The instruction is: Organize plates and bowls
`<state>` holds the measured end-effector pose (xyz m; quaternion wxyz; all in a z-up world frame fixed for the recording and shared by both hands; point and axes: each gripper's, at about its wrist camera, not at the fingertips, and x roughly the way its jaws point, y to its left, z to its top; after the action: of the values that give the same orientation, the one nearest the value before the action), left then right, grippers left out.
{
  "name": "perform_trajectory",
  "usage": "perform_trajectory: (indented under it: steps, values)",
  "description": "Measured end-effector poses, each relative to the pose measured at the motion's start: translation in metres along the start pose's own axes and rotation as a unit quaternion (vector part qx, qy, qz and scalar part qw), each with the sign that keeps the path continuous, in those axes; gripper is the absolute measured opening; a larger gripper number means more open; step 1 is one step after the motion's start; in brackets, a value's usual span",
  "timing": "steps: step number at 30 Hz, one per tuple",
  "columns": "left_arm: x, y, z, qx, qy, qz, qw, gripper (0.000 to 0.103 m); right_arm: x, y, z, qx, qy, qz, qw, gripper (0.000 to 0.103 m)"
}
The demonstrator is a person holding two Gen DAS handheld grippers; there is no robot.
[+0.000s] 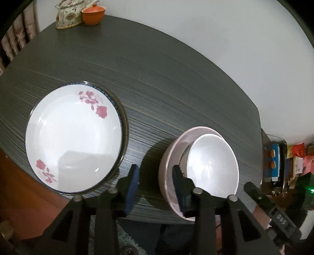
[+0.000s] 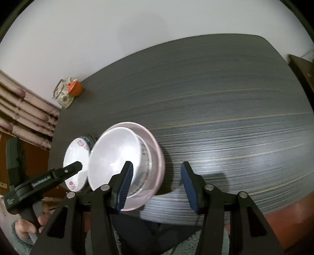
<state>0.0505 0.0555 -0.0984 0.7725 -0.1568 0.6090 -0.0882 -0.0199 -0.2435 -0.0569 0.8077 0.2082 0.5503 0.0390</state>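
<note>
- we see a dark striped table [image 1: 176,82] standing against a pale wall.
- near its front edge a white bowl [image 1: 213,166] sits inside a wider pink bowl [image 1: 168,172]; the white one is tilted and leans toward one side of the pink one.
- beside the bowls, apart from them, lies a white plate [image 1: 72,137] with pink flowers, and it rests on another dish with a dark patterned rim [image 1: 122,119].
- our left gripper [image 1: 155,188] is partly open; the fingers [image 1: 133,188] hold nothing. one finger stands over the table between the plate and the pink bowl, the other is in front of the pink bowl's inner wall; whether it touches the wall we cannot tell.
- our right gripper [image 2: 157,186] is open as well, with nothing between its fingers [image 2: 189,188]. its left finger is in front of the two bowls, its right finger over the bare table.
- in the right wrist view we see the left gripper from the side and a hand [image 2: 29,227] on its handle.
- at the far corner of the table stand a flowered teapot [image 1: 68,15] and an orange cup [image 1: 93,15], touching or nearly so.
</note>
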Motion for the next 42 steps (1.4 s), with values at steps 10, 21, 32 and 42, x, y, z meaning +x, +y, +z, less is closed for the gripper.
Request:
perform_trajectory:
  steps: [10,21,32,42]
  values:
    - [0.014,-0.001,-0.003,-0.01,0.026,-0.006,0.9996,0.046,0.018,-0.016,-0.008,0.017,0.031,-0.015,0.999,0.056]
    - [0.031,-0.008,-0.004,-0.019,0.046,0.014,0.9987,0.047,0.031,-0.023,-0.011,0.028,0.055,-0.022,0.998,0.056]
    - [0.048,-0.009,-0.006,-0.024,0.054,0.019,0.9981,0.047,0.049,-0.015,-0.007,0.024,0.067,-0.043,0.997,0.056]
    - [0.058,-0.009,-0.006,-0.025,0.062,0.017,0.9976,0.045,0.064,-0.007,-0.004,0.02,0.072,-0.057,0.996,0.051]
